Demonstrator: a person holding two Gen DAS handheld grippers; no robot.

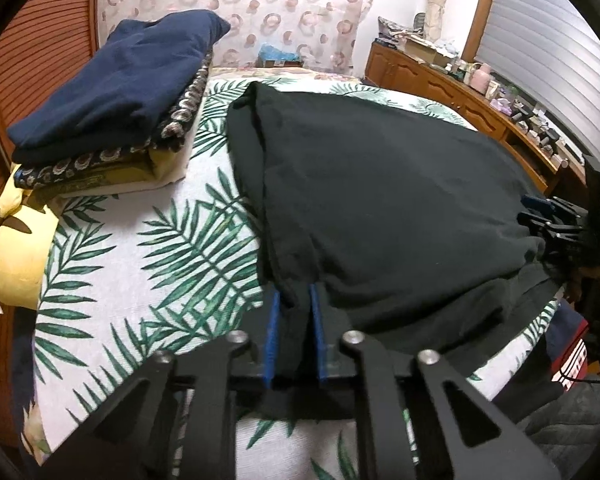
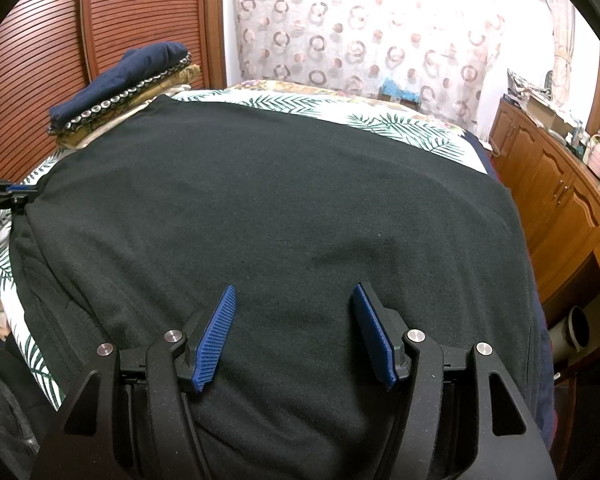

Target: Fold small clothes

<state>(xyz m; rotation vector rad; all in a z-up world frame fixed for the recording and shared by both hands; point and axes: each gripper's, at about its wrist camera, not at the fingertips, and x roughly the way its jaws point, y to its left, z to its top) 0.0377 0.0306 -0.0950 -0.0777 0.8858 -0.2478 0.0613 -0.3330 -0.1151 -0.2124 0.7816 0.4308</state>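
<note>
We have a stack of folded clothes at the bed's far-left corner. The dark shirt lies mid-bed, partly folded. Left gripper jaws clamp its edge; right gripper jaws stand apart above it.

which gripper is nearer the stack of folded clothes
Left. The left gripper grips the black garment on the side where the stack sits; the right gripper hovers open farther away.
</note>
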